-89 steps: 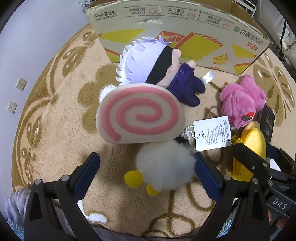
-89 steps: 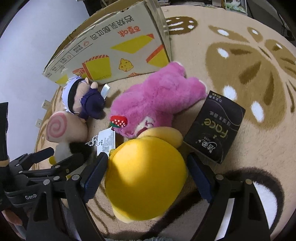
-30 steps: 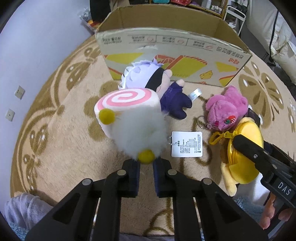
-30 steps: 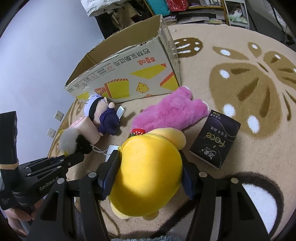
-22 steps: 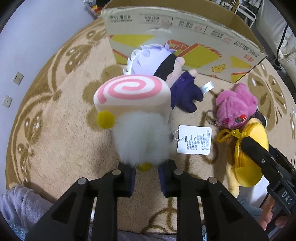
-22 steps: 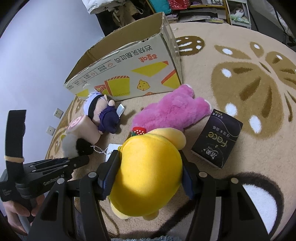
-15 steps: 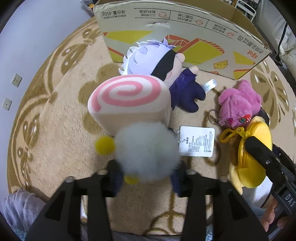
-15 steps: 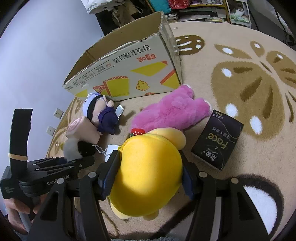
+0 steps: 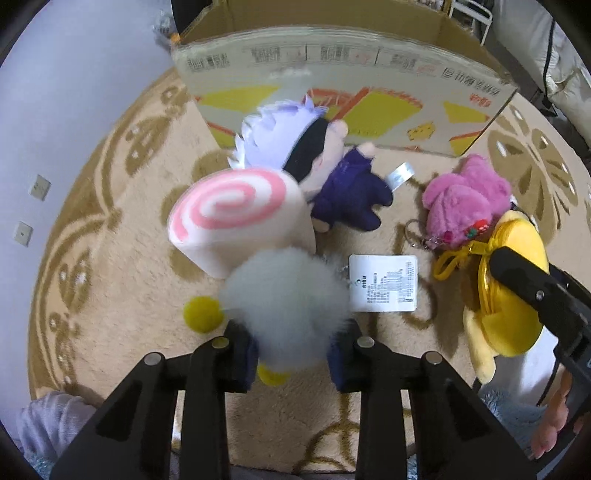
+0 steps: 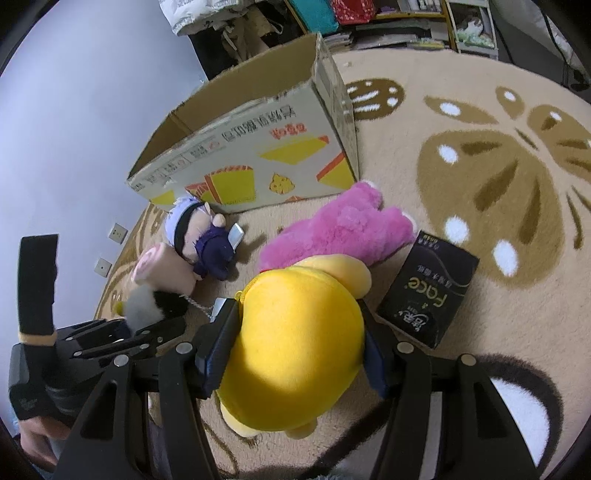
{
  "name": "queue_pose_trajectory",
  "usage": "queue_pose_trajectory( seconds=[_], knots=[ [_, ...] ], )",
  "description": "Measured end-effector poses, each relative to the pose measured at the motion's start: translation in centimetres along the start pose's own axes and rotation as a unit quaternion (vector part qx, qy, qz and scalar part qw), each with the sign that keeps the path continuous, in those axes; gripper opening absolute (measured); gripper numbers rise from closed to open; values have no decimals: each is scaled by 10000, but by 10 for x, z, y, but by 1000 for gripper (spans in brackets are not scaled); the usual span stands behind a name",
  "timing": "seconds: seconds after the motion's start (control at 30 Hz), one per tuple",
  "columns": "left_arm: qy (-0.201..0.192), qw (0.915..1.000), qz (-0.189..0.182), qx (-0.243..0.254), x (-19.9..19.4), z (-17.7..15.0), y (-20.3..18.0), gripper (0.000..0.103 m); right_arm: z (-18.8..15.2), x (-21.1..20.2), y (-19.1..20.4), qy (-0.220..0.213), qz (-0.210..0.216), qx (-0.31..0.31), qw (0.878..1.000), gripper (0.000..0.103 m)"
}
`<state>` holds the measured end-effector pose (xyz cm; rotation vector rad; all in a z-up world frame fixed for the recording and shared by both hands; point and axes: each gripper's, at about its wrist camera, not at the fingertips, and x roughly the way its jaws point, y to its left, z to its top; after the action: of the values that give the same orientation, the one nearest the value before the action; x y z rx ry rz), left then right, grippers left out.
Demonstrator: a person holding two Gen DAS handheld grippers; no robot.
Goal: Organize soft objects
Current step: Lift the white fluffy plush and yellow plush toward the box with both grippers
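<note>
My left gripper (image 9: 291, 354) is shut on the white fluffy end (image 9: 288, 306) of a pink-swirl roll plush (image 9: 236, 218), holding it above the carpet. My right gripper (image 10: 295, 354) is shut on a yellow plush (image 10: 299, 350), which also shows in the left wrist view (image 9: 506, 295). A doll with white hair and a black blindfold (image 9: 314, 162) and a pink plush (image 9: 465, 199) lie on the carpet in front of an open cardboard box (image 9: 343, 77). The box (image 10: 251, 147) looks empty where its inside shows.
A black box marked "Face" (image 10: 428, 291) lies on the carpet right of the yellow plush. A white paper tag (image 9: 382, 282) hangs from the roll plush. A pale wall with sockets (image 9: 37, 188) runs along the left. Cluttered shelves (image 10: 369, 18) stand behind the box.
My left gripper closed on the roll plush's fluffy end and lifted it. My right gripper closed on the yellow plush and raised it. Both have drawn back from the box.
</note>
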<state>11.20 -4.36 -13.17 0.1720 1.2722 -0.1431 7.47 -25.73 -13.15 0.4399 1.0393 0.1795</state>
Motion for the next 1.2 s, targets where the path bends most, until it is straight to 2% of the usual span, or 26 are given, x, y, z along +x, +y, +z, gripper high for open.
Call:
queue_pose_trajectory(
  seconds=[0.13,0.3,0.4,0.63,0.73,0.83,1.2],
  knots=[
    [-479,9987,166,63,-28,-2,5,28,4,-14,4,-233,116,-11,9997,64],
    [-1174,9928,229,109,-56,4,5,28,11,-28,9,-516,212,-31,9984,64],
    [-1340,9908,133,105,-68,9,3,28,17,-37,13,-683,248,-74,9973,64],
    [-1871,9818,287,167,-98,34,8,28,49,-52,26,-1015,249,-386,9938,64],
    [-2080,9766,499,213,-109,47,13,29,64,-59,34,-1119,238,-615,9915,64],
    [-2268,9716,658,168,-116,63,19,29,84,-65,41,-1248,183,-840,9884,64],
    [-2757,9587,698,95,-129,112,37,29,132,-67,61,-1613,54,-1235,9791,65]
  ],
)
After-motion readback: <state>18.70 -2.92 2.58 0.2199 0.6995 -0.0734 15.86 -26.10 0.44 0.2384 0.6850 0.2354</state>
